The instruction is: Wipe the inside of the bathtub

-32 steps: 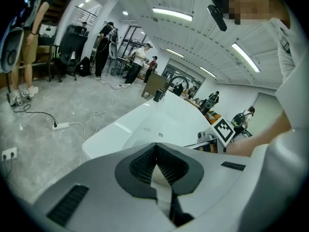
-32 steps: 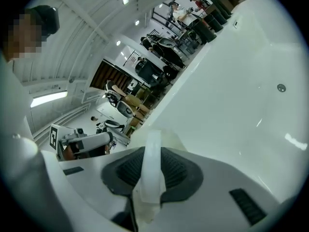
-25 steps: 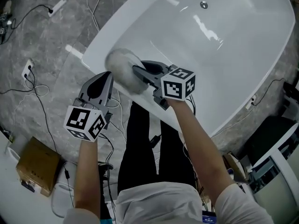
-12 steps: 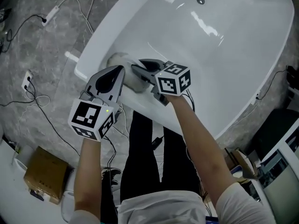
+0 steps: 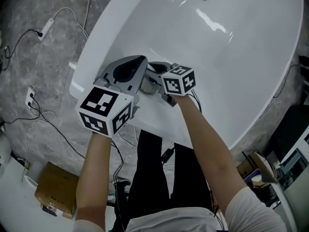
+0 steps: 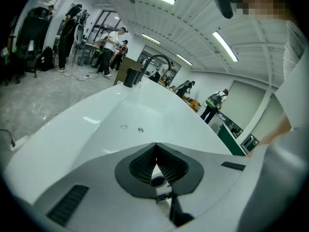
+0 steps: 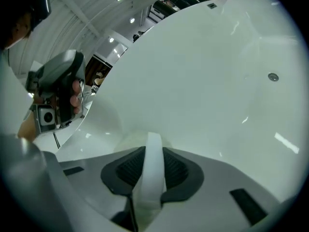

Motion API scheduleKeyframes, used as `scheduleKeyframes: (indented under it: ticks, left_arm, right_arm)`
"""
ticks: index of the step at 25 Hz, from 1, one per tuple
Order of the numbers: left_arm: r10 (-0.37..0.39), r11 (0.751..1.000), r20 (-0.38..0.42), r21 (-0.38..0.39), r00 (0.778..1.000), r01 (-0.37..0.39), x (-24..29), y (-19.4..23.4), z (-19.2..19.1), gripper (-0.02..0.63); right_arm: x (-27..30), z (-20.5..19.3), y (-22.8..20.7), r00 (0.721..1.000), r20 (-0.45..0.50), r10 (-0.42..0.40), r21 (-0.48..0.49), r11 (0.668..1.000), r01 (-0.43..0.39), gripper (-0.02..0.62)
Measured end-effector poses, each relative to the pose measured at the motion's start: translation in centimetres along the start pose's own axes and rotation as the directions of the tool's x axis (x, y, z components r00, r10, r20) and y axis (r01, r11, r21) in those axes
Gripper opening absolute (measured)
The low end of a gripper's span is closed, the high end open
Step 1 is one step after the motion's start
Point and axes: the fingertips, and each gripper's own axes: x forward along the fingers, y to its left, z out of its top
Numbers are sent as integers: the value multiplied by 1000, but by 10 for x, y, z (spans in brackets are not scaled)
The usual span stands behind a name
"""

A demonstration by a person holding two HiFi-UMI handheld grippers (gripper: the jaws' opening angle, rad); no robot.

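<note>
Right tongs [image 7: 153,164] pinched the white strap [image 7: 152,146] of a wiping pad [image 7: 128,142], low against the bathtub [image 5: 241,62] wall, frame centre. Left tongs [image 6: 155,163] pressed together, empty. Pad judged soft, light (hold by strap).

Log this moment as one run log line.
left gripper: shut, empty | right gripper: shut on pad strap | location: bathtub, near end

White bathtub [image 5: 251,57]; seemingly white cloth [image 7: 152,170]
</note>
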Motion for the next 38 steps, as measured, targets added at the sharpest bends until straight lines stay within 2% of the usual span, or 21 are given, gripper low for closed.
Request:
scheduleKeyframes:
  ticks: [2, 7, 19, 25, 32, 38]
  left_arm:
    - [-18, 1000, -3, -13, 1000, 18, 16, 2, 1, 12]
    - [-4, 1000, -40, 5, 999, 4, 46, 21, -6, 12]
    - [-29, 997, -126, 62, 992, 37, 81, 32, -24, 12]
    - [-96, 995, -141, -49, 985, 90, 85, 25, -31, 12]
    - [-55, 998, -173, 13, 983, 58, 91, 29, -40, 12]
    - [-51, 997, -204, 39, 978, 60, 91, 29, -51, 12]
  right_arm:
    - [5, -4, -12, 1000, -5, -5, -7, 1000, 5, 107]
    - [19, -14, -51, 1000, 7, -19, 15, 1000, 18, 117]
    - [37, -37, -135, 995, -1, -102, -18, 995, 102, 115]
    - [51, -44, -173, 987, -11, -158, -57, 986, 158, 115]
    - [53, -56, -209, 971, -18, -237, -82, 969, 234, 117]
    - [45, -70, -227, 962, -66, -266, -128, 958, 256, 116]
